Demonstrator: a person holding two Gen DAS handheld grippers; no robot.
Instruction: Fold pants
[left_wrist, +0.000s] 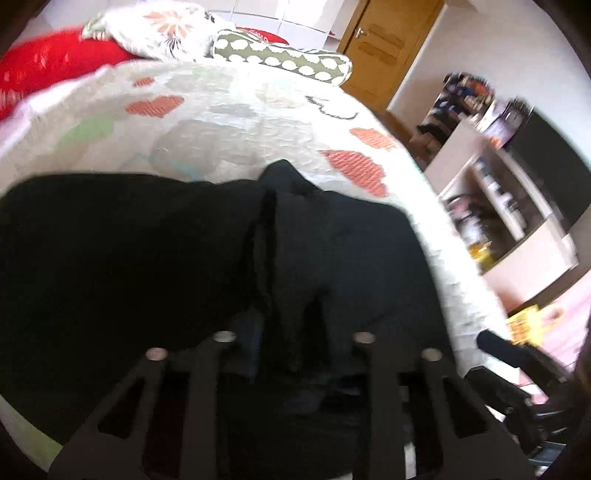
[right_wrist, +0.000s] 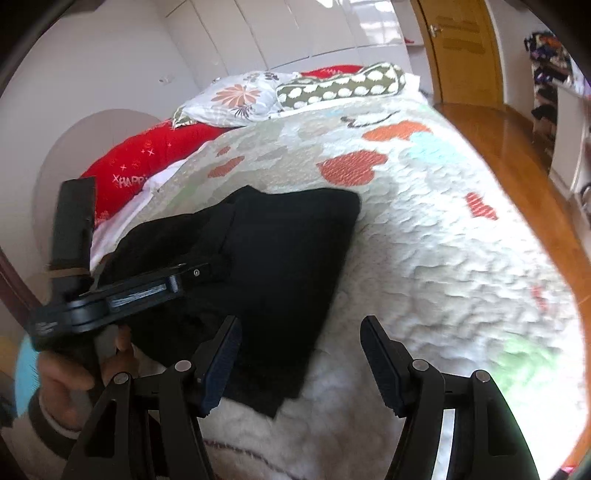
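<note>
Because the black pants (right_wrist: 280, 258) lying bunched on the quilted bed (right_wrist: 443, 258) are soft and limp, my spread, empty right gripper (right_wrist: 301, 365) should pinch a doubled edge, while whether my left gripper (left_wrist: 291, 354) grips fabric is indeterminate.

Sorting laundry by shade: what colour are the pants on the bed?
Plain black pants; clearest in the right wrist view.
</note>
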